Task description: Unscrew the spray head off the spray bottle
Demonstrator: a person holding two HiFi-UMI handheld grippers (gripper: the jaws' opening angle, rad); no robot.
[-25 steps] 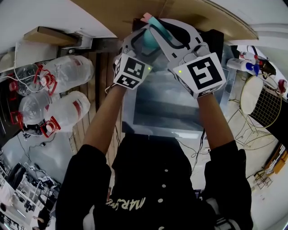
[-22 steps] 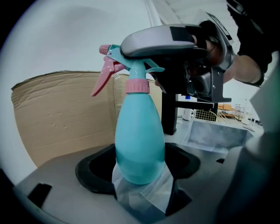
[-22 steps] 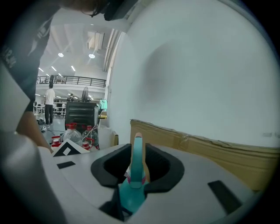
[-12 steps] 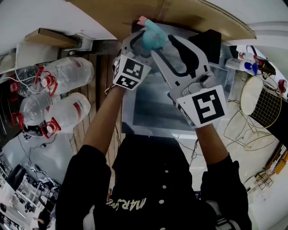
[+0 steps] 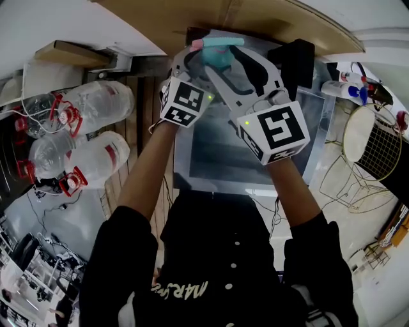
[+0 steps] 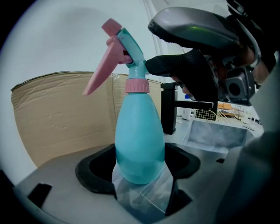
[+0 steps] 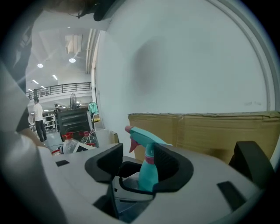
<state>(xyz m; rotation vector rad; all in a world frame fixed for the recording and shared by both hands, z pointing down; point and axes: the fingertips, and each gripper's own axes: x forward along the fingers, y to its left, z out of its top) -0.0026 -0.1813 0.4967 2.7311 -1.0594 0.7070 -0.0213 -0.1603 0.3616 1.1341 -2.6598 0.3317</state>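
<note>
While a brown cardboard sheet stands along the far side, a glossy grey table top lies under both outstretched arms, and two big clear water jugs with red handles lie on the floor to the left of it. The left gripper is clamped on the lower body of the teal spray bottle, with one black pad against each flank, and it holds the bottle upright in the air above the table's far part, in front of the cardboard. The right gripper reaches in from the other side at the height of the bottle's neck. Its jaws have just been opening and now stand apart with the neck between them, one pad just beside the neck and the other clear of it, so they grip nothing. The teal spray head sits on top of the bottle, its pink trigger slanting down away from the right gripper, and the pink collar rings the neck beneath it
</note>
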